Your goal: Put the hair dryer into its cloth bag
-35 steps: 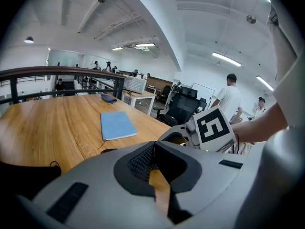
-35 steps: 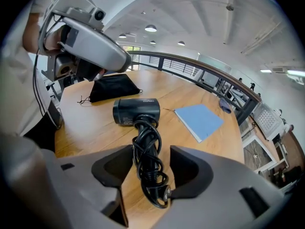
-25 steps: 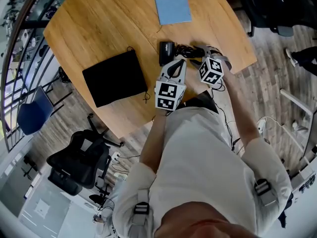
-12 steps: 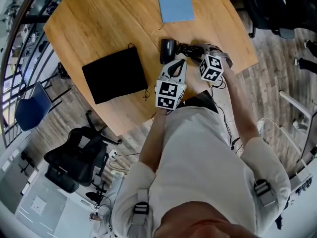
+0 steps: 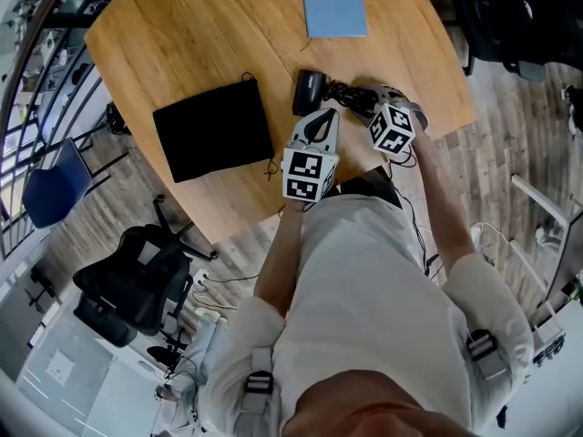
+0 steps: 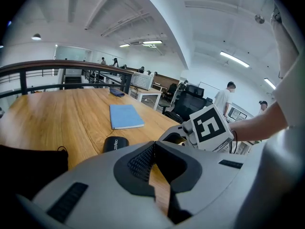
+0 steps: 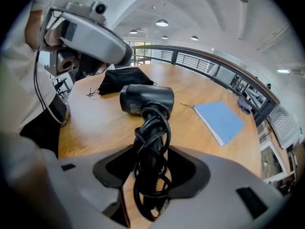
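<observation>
Wood-plank flooring ran under a round wooden table (image 5: 182, 44) with a blue notebook (image 5: 333, 3) and the black cloth bag (image 5: 214, 130). Near the bag lay the hair dryer (image 7: 145, 100). The right gripper (image 7: 151, 175) had just been closing on its cord-wrapped handle, while the left gripper (image 6: 159, 175) hung empty, jaws slightly apart.
</observation>
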Demonstrator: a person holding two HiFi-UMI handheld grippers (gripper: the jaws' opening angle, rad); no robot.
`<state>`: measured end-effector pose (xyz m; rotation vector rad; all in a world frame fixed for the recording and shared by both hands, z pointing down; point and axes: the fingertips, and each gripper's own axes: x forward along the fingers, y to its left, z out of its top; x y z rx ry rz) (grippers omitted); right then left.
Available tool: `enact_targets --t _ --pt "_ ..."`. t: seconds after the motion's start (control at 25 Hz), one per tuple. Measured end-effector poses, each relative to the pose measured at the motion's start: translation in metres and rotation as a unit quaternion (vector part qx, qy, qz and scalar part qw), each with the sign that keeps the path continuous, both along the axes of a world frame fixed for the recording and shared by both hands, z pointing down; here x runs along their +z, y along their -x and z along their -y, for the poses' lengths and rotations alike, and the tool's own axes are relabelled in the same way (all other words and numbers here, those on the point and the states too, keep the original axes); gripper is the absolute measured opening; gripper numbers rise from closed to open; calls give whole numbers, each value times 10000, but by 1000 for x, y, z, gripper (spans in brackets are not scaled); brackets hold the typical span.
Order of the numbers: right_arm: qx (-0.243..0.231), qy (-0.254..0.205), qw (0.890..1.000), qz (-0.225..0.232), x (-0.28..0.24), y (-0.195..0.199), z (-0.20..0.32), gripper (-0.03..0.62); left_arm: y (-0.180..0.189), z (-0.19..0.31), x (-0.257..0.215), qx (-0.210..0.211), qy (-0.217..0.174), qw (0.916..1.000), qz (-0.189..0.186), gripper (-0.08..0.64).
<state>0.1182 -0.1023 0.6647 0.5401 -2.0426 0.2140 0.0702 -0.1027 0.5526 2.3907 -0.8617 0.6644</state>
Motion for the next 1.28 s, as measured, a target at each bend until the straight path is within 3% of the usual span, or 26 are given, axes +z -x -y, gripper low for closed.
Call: enact_targets --t 0.84,1.28 --pt "-208 8 9998 9 -5 37 -6 225 124 -5 36 -1307 192 9898 537 20" --pt "-265 -16 9996 -60 -3 51 -6 225 165 -6 58 -1556 112 9816 1102 21"
